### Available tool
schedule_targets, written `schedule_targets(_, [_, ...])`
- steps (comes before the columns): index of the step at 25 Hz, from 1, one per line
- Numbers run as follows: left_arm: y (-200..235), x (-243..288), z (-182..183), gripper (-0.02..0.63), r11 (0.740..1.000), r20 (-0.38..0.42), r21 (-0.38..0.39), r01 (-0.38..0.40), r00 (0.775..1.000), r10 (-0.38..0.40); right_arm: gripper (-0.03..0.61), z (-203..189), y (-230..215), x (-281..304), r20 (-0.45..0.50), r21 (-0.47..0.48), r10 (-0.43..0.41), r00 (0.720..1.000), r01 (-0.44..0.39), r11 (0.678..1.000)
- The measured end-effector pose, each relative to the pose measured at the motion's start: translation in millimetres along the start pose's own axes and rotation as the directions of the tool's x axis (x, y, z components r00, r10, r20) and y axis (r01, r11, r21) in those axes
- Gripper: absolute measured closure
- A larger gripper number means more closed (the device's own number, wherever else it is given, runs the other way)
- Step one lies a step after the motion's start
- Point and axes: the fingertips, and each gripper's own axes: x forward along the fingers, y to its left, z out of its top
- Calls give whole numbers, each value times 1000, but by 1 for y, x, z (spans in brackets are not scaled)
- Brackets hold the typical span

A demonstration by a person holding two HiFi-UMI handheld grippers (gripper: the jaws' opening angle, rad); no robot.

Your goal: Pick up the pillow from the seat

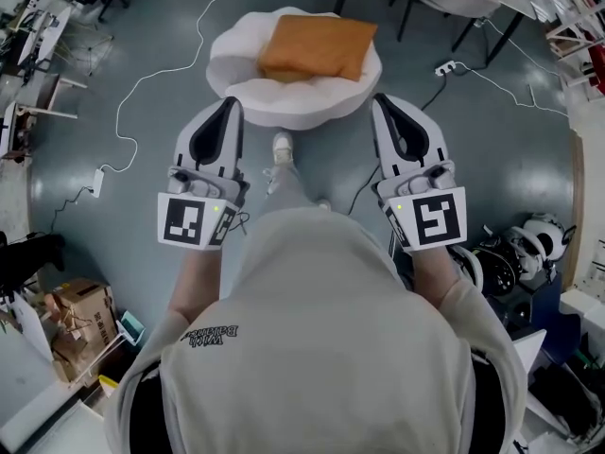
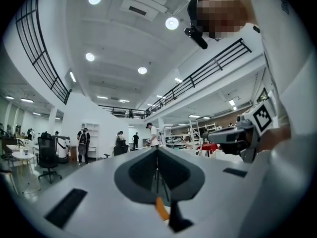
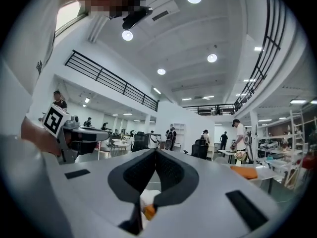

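Grey floor [image 1: 510, 149], pillow [image 1: 317, 47] on seat [image 1: 236, 83], long axis left-to-right, left tool [image 1: 230, 102], right tool [image 1: 380, 99] closed

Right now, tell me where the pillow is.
In the head view, top centre, the orange pillow lies on the white seat, just beyond the person's shoe.

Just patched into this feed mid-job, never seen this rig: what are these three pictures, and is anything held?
No robot arm: a person holds a two-jaw gripper in each hand. The head view looks down from the person's head: the left gripper and right gripper point toward a white seat with an orange pillow lying on it. The two gripper views ride on the grippers and look along their jaws. Both pairs of jaws are shut, holding nothing.
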Motion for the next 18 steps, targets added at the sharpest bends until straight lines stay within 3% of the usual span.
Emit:
schedule_targets(11, [41, 51, -24, 601, 999, -45, 11, 32, 999, -31, 569, -26, -9, 46, -93, 16, 4, 996, -3, 1000])
schedule_targets(18, [83, 100, -39, 601, 996, -45, 28, 79, 996, -78, 569, -46, -25, 107, -135, 44, -13, 991, 19, 999])
